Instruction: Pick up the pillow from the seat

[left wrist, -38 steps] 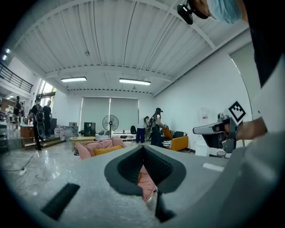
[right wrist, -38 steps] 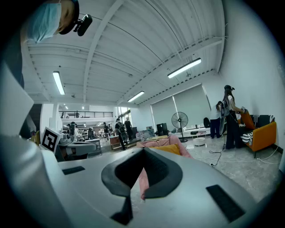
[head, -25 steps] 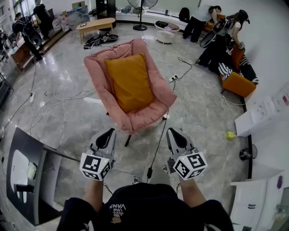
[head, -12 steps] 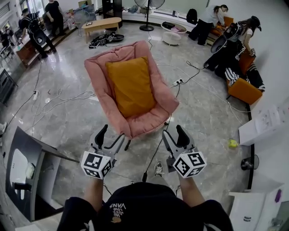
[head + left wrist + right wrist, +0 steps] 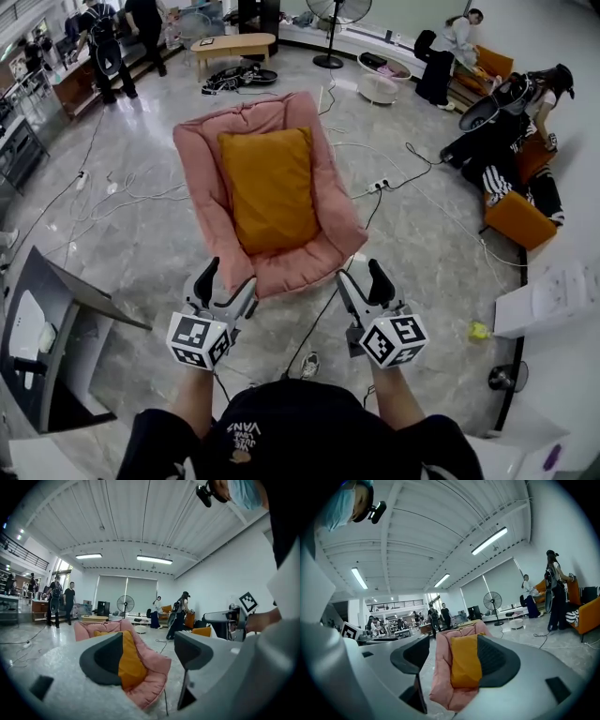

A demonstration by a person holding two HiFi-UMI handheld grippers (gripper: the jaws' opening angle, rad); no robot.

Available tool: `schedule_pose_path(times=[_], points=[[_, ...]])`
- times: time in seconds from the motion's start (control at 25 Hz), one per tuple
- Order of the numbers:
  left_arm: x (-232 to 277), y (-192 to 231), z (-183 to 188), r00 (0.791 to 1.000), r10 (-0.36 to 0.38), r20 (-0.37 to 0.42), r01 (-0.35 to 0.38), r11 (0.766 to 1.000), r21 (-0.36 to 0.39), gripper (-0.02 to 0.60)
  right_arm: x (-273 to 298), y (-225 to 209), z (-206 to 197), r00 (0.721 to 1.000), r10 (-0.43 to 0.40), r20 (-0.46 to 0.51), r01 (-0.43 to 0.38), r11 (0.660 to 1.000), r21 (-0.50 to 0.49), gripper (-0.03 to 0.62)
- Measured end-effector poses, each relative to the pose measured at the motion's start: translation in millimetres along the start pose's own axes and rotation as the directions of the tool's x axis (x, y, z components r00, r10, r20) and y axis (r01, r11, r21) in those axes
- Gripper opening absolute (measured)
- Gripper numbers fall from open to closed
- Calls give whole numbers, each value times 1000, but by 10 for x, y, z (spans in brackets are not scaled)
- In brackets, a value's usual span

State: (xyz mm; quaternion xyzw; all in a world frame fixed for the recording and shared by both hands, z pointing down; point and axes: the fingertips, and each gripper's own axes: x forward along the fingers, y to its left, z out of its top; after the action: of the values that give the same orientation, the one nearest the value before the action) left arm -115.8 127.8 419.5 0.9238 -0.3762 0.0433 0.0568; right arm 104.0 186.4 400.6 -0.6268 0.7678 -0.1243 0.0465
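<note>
An orange pillow (image 5: 272, 187) lies on the seat of a pink padded chair (image 5: 202, 178) in the middle of the floor. My left gripper (image 5: 228, 281) hovers just short of the chair's front left edge. My right gripper (image 5: 362, 277) hovers at its front right. Both sets of jaws are opening and nothing is between them. In the left gripper view the pillow (image 5: 129, 660) and chair (image 5: 150, 677) show between the jaws of the left gripper (image 5: 145, 653), well beyond them. The right gripper view frames the pillow (image 5: 465, 667) the same way.
Cables (image 5: 323, 309) trail over the marble floor around the chair. A dark desk (image 5: 56, 319) stands at the near left and white boxes (image 5: 553, 300) at the right. Several people, a fan (image 5: 330, 28), a low table (image 5: 230, 42) and orange seats (image 5: 516, 216) fill the far side.
Both grippers went from shut to open. The chair and pillow have come nearer as the person stepped forward.
</note>
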Motion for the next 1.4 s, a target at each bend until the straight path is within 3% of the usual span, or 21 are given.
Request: schedule_pose_path(times=[0.44, 0.64, 0.88, 1.4], points=[[734, -416, 113, 998, 67, -21, -66, 998, 19, 337, 162, -854, 160, 998, 59, -22, -58, 998, 40, 296], [897, -375, 47, 994, 93, -48, -93, 996, 20, 337, 273, -1031, 123, 997, 73, -33, -71, 996, 58, 298], [1077, -62, 14, 990, 132, -55, -132, 991, 11, 337, 556, -1135, 120, 997, 68, -45, -66, 996, 52, 298], [1847, 1066, 77, 992, 102, -67, -103, 995, -11, 337, 1771, -1209, 147, 998, 4, -64, 0, 998, 62, 298]])
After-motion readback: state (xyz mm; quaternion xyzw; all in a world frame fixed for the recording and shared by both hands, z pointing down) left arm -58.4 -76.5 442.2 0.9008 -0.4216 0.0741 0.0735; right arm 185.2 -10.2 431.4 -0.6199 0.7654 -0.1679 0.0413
